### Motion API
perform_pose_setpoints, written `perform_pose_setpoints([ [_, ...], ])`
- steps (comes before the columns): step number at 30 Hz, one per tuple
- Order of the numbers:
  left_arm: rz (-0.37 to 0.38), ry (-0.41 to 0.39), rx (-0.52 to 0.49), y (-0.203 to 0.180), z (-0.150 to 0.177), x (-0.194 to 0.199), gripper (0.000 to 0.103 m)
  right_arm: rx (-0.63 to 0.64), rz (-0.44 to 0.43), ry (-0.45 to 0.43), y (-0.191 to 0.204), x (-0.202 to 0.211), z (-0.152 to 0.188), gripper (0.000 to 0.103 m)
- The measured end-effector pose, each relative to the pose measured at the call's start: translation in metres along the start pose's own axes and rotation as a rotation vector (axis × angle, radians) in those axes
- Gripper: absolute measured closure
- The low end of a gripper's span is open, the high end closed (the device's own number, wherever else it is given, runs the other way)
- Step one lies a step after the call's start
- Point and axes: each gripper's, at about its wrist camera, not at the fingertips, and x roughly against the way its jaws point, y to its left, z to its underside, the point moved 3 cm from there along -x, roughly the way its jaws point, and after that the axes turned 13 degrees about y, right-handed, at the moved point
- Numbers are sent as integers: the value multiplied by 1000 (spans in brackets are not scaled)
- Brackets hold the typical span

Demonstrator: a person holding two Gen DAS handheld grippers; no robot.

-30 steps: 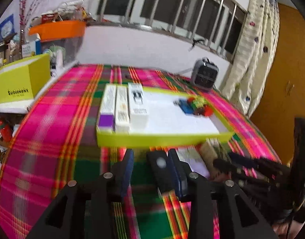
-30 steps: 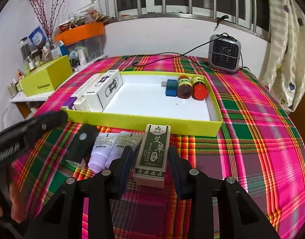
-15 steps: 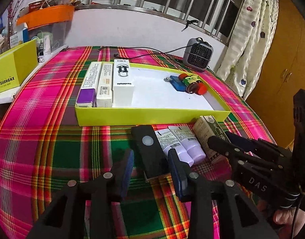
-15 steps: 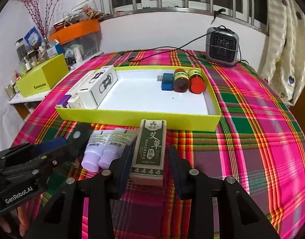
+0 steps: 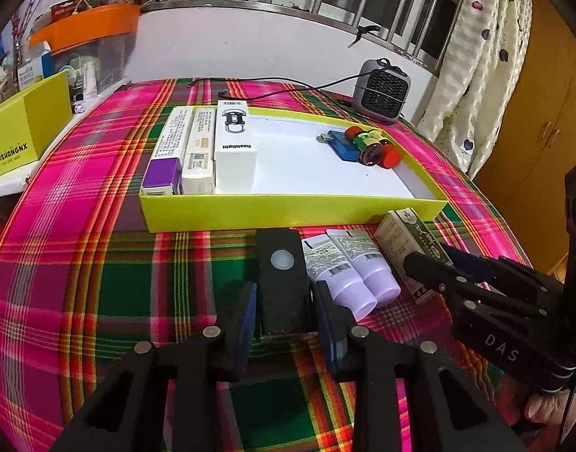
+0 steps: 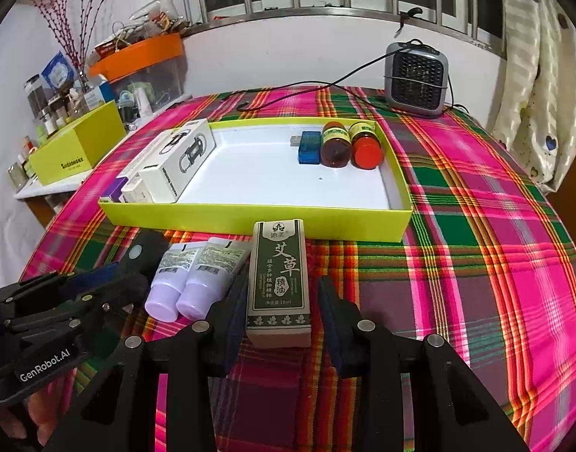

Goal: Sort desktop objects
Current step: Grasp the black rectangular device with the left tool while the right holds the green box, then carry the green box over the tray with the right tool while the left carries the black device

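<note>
A black device with a round white button point(image 5: 282, 282) lies on the plaid cloth just before the yellow tray point(image 5: 288, 218). My left gripper point(image 5: 284, 320) straddles its near end; the jaws are closing, with thin gaps still showing at both pads. Two lilac-capped tubes point(image 5: 348, 278) lie right of the device. A dark green carton point(image 6: 278, 275) rests flat between the fingers of my right gripper point(image 6: 282, 312), which is open with a gap on each side. The tray holds three long boxes point(image 5: 201, 150), a blue USB stick point(image 5: 340, 147) and two small bottles point(image 5: 374, 148).
A grey fan heater point(image 6: 416, 75) and its cable stand behind the tray. A yellow box point(image 5: 20, 135) and an orange-lidded bin point(image 5: 84, 34) sit on a side shelf at left. A curtain point(image 5: 476, 75) hangs right of the table. A person's hand point(image 5: 547, 410) holds the right gripper.
My left gripper has slid forward around the black device and its jaws have narrowed. The right gripper stays around the green carton.
</note>
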Motion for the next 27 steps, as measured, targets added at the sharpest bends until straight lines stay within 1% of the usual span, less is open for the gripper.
perform_pose_setpoints([
  [4, -3, 5, -6, -1, -2, -2, 72, 16, 3, 2, 1, -1, -2, 65],
  [9, 8, 13, -4, 1, -5, -5, 72, 4, -4, 15, -3, -4, -3, 65],
  [11, 12, 14, -1, 1, -5, -6, 75, 2, -17, 21, -3, -6, -3, 69],
  [14, 20, 6, 12, 4, -5, -4, 75, -5, -32, 8, -5, -3, -2, 71],
  [17, 7, -30, 19, 5, -4, 3, 75, -4, -41, -9, -5, 2, 0, 71],
  [27, -1, -51, 14, 1, -3, 10, 75, -22, -56, -28, -8, 8, 5, 71],
])
